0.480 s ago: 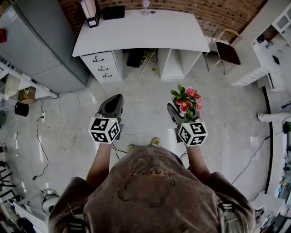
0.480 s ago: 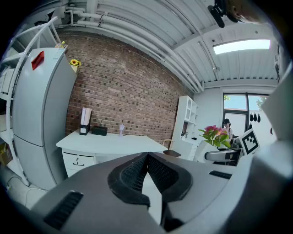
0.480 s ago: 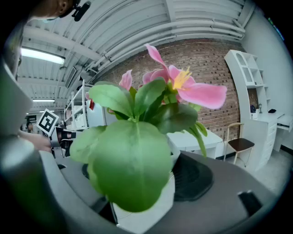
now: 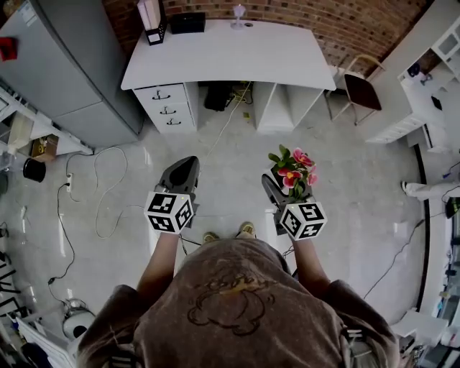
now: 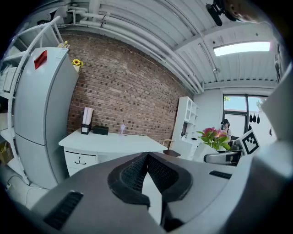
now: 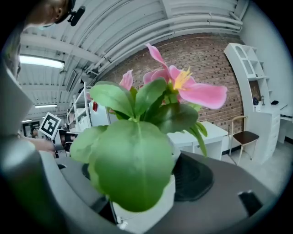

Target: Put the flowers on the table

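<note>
The right claw (image 6: 147,189) is clamped on a small white pot (image 6: 153,208), with a dark pad pressed against each side of it. Its own camera is the only one that shows this grip. From overhead the pot is mostly buried under the leaves, and only the pink flowers (image 4: 293,169) stand out, right of centre in the frame. In the right claw's view one big green leaf fills the middle and a pink bloom with a yellow centre spreads across the upper right.

The left claw (image 5: 147,156) has its jaws together at the tips, with nothing between them. From above it sits left of centre, level with the other claw, and both are out over the pale floor in front of the person's shoes (image 4: 228,232).

The white table (image 4: 230,54) runs along the top of the overhead frame, against the brick wall (image 4: 345,21) and well apart from the flowers. On its far edge stand an upright file box (image 4: 152,20), a black box (image 4: 188,21) and a small clear object I cannot make out. Drawers (image 4: 167,109) hang under its left end.

Only the overhead view shows the cables (image 4: 100,190) looping over the floor at the left. The left claw's view alone shows the tall grey fridge (image 5: 39,109) from the side, with a yellow sunflower (image 5: 76,62) on top, and a bright window (image 5: 238,103) at the right edge. A brown-seated chair (image 4: 361,86) stands at the table's right end.
</note>
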Motion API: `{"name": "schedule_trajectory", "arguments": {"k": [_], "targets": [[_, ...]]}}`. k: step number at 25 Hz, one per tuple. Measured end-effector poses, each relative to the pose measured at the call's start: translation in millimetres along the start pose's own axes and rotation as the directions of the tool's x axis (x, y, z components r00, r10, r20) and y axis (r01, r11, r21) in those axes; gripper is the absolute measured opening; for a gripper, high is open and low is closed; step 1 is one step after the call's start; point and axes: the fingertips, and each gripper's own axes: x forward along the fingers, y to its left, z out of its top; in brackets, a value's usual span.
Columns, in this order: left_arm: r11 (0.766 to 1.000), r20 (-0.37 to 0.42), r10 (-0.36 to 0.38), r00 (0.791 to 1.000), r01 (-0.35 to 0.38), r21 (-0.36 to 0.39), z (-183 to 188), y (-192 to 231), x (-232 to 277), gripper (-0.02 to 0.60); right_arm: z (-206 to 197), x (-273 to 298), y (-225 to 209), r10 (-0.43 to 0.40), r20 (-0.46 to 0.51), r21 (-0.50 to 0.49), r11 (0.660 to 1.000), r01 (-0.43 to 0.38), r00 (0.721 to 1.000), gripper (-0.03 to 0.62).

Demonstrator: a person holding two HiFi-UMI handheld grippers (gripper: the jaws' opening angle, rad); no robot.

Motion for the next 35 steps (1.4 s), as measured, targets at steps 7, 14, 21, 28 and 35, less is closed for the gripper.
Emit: {"name": "schedule_trajectory", "arguments": {"k": [7,14,21,28,35], "targets": [[0.999,-0.01,-0.034,0.999,0.034,0.012,-13.1,21.1,-19.4,0.02,-23.6,-1.6,27.0,-0.043,-0.006,-0.006,0.999,0.043,0.999,0.36],[0.998,-0.011,-0.062,0.998,0.062,0.007,-14.7,34.2,-22.7,0.02,-32.8,-4.4,40.1,-0.09,0.007,0.025,0.996,0.09,0.996,0.36],[0.998,0.006,-0.067,0.998,0.067,0.01,-4.0,48.4,-12.7,0.02,-25.0,16.2,45.9,-0.089,0.012,0.002,0.996,0.089,0.996,0.36],[0.999,0.011,-0.054,0.998,0.054,0.002,0.3,65.6,14.2,0.02,-18.2,47.6,32.2,-0.077,0.013,-0.003,0.997,0.077,0.997,0.36],[0.999,0.002,-0.039,0.999,0.039,0.005,8.6,80.2,54.4,0.02,-6.4,92.2,8.3,-0.045,0.01,0.006,0.999,0.045,0.999,0.36]]}}
